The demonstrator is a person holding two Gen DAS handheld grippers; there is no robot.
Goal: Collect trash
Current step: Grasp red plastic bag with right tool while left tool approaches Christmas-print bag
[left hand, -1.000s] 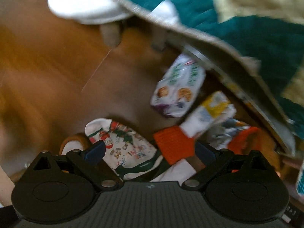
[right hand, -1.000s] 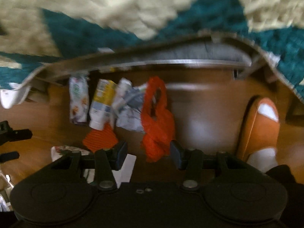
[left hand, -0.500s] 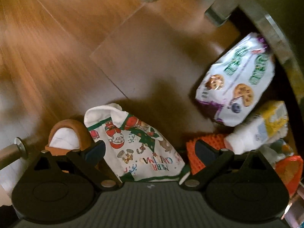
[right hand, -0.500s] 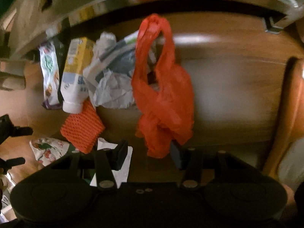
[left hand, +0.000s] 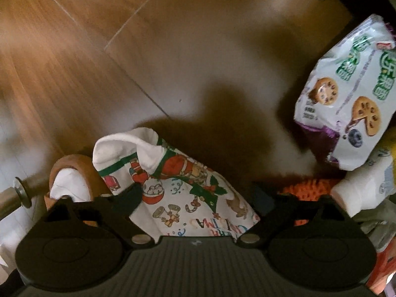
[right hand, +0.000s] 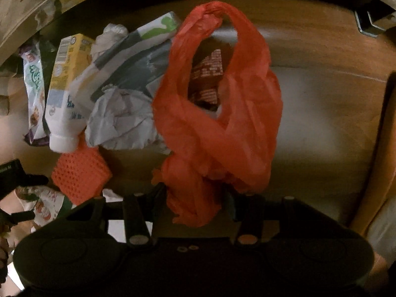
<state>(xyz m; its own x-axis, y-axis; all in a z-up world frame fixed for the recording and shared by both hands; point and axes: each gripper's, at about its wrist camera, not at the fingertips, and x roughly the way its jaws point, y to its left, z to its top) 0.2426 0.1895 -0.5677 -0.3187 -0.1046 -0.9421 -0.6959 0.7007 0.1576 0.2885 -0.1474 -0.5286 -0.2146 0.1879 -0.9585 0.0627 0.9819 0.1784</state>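
Note:
In the left wrist view my left gripper (left hand: 195,198) is open, low over a white Christmas-print cloth (left hand: 188,198) that lies between its fingers on the wood floor. A cookie packet (left hand: 346,99), a white bottle (left hand: 363,190) and an orange knit piece (left hand: 309,190) lie to the right. In the right wrist view my right gripper (right hand: 195,203) is open around the lower end of a red plastic bag (right hand: 217,123). Left of the bag lie crumpled paper (right hand: 123,121), the yellow-labelled white bottle (right hand: 64,94), the cookie packet (right hand: 34,94) and the orange knit piece (right hand: 79,173).
A brown slipper (left hand: 71,173) with a white sock sits at the left gripper's left side. A metal furniture frame (right hand: 37,12) arches over the trash pile, with a bracket (right hand: 371,22) at the far right. Another brown slipper (right hand: 376,173) lies right. The left gripper shows at the left edge (right hand: 14,185).
Both grippers have dropped from above the blanket to just over the floor under the furniture. The left closed in on the Christmas cloth; the right moved up to the red bag.

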